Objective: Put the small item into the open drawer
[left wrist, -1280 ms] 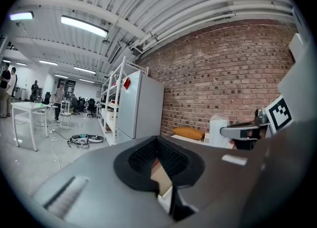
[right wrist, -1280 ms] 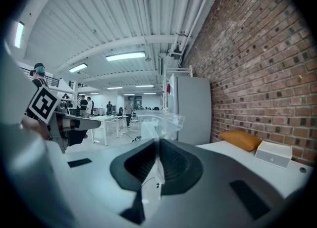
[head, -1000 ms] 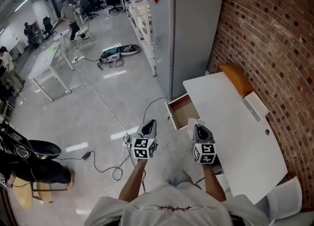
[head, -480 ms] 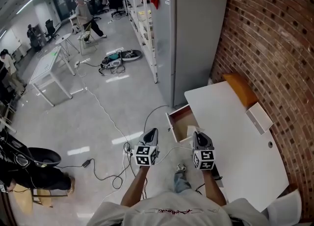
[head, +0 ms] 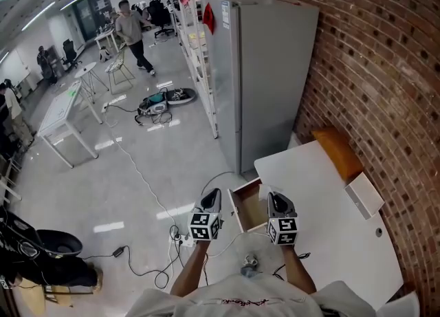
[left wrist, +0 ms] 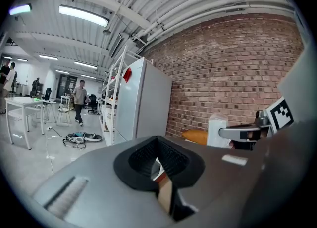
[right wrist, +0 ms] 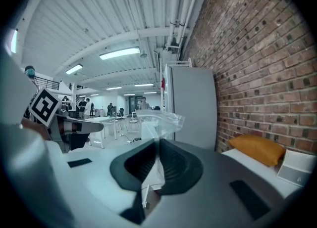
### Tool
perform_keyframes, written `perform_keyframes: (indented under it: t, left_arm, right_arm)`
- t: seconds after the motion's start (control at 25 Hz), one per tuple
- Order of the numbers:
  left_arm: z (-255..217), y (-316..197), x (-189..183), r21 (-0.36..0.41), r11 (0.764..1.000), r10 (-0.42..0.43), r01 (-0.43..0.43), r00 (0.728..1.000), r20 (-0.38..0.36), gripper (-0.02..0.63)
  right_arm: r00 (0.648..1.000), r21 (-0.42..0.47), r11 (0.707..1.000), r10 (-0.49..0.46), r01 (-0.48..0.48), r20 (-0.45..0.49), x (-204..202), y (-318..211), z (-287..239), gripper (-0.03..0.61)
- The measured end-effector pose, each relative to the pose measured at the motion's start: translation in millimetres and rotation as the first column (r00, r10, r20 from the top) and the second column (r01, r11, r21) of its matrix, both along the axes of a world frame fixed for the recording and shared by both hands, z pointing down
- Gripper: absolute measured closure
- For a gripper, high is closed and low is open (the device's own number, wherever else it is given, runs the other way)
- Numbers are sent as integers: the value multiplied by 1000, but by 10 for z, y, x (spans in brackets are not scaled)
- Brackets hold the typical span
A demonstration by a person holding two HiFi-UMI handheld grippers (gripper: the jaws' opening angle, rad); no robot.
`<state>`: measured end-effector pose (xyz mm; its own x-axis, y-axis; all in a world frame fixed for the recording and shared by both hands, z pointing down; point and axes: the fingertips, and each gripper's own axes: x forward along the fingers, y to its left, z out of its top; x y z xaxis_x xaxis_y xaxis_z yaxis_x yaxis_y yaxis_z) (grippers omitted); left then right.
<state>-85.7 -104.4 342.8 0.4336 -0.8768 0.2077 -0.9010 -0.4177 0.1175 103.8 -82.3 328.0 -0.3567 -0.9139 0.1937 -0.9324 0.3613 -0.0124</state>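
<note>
My right gripper [right wrist: 157, 148] is shut on a small clear plastic bag [right wrist: 157, 121] with a white item inside; the bag sticks up past the pads. In the head view the right gripper [head: 276, 201] hovers at the right side of the open wooden drawer [head: 249, 207], by the white table's [head: 323, 192] near edge. The left gripper [head: 211, 199] hangs over the floor just left of the drawer. In the left gripper view its jaws [left wrist: 157, 147] are together with nothing between them, and the right gripper [left wrist: 246, 133] shows with the bag [left wrist: 218, 125].
A tall grey cabinet [head: 265, 68] stands behind the table against the brick wall. An orange cushion [head: 337, 152] and a white box [head: 364, 195] lie on the table's far side. Cables and a power strip [head: 182, 240] run over the floor. A person [head: 134, 34] walks far off.
Both grippers have come closer to the drawer, which now lies between them instead of ahead of them. The right gripper has kept hold of the bag. The far person walked right.
</note>
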Motion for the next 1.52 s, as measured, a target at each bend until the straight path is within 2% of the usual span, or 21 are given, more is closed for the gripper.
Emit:
perform_keyframes:
  t: [0.36,0.76,1.16,1.52]
  left_arm:
    - [-183,-728,257,28,999,-14,14,1000,-2,604]
    - [-279,-1080,371,46,998,-43,42,999,14,604]
    - [23,-1012,462,-22,998,-50,51,999,7,604]
    - [492,-925,379,-100,994,-47,49,999,17,604]
  right_arm:
    - [1000,27,999,-23,23,8,203,-744,-155,554]
    - [998,23,998,-62,61,24,294,-1137,-128,554]
    - [995,-37,995,-88,89,37,278,-1127,155,554]
    - [995,-126,988,-84,91,60,122,-1102,612,554]
